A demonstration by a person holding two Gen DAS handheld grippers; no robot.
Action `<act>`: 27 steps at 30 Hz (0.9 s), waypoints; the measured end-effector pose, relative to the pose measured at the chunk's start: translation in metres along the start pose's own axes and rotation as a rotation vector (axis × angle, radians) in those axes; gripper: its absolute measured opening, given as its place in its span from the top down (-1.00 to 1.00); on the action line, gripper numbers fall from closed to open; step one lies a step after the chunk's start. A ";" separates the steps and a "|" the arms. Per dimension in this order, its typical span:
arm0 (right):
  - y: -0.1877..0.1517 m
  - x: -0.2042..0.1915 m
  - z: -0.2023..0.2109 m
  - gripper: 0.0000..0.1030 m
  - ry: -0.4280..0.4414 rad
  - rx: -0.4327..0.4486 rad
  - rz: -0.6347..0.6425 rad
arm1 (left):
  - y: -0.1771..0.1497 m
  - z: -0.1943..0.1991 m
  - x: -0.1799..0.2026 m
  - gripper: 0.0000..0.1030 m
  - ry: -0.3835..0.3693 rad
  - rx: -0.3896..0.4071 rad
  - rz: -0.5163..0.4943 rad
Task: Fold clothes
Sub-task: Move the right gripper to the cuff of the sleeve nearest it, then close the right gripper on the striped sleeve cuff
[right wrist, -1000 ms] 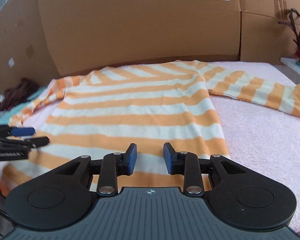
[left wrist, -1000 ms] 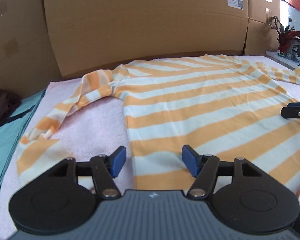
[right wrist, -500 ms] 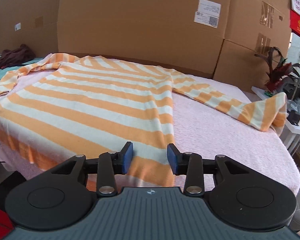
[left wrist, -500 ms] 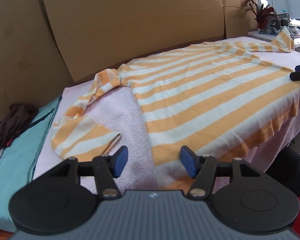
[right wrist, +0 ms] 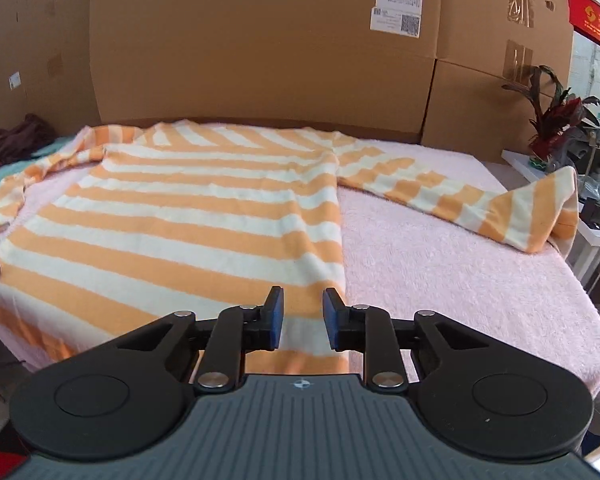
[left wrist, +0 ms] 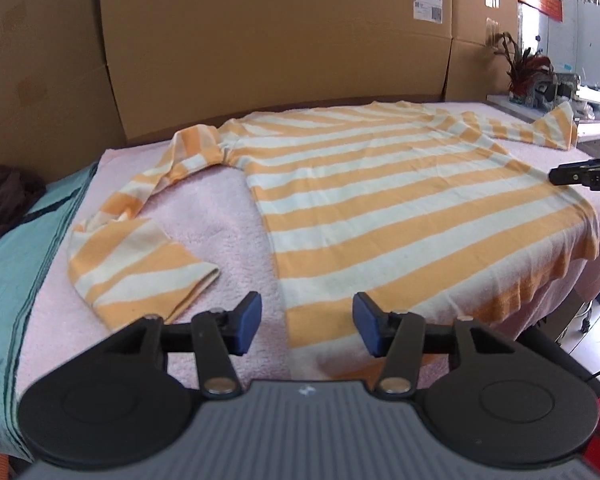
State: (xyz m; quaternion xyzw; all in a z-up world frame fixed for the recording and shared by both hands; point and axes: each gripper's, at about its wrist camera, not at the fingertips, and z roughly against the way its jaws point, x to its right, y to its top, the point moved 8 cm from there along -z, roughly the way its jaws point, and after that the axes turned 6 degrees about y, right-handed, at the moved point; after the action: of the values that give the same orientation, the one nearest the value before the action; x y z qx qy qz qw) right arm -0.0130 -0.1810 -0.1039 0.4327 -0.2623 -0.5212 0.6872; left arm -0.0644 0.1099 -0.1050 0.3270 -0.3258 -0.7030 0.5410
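Orange-and-cream stripes cover the sweater [left wrist: 400, 216], which lies flat on the pink towel [right wrist: 440, 264], sleeves out to either side and hem draped over the near edge, a layout that likely eases folding. The left gripper [left wrist: 306, 324] hovers over the hem's left corner, the right gripper [right wrist: 302, 318] over the right. Both have just been closing, yet the jaws stand apart and grip nothing, so the fold seems unstarted.

Left gripper [left wrist: 306, 323] pointed downward, fingers [left wrist: 247, 322] wide apart, just closing, nothing between. Right gripper [right wrist: 302, 317] tilted downward, fingers [right wrist: 275, 317] narrowly parted, just closing, empty.
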 end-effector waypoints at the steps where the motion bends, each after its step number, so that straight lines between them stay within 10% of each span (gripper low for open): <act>1: 0.009 -0.010 -0.003 0.52 0.055 0.017 0.000 | -0.001 0.002 -0.001 -0.06 -0.004 0.003 0.003; 11: 0.034 -0.206 -0.080 0.51 0.558 -0.114 0.176 | -0.019 0.040 -0.043 -0.23 0.071 0.037 0.090; 27: 0.017 -0.307 -0.108 0.23 0.741 -0.314 0.030 | -0.034 0.044 -0.068 -0.41 0.121 0.015 0.122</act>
State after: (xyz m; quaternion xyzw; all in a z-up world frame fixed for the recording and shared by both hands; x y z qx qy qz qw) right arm -0.0150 0.1447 -0.1138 0.4772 0.0795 -0.3535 0.8006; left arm -0.1047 0.1870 -0.1002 0.3523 -0.3171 -0.6452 0.5991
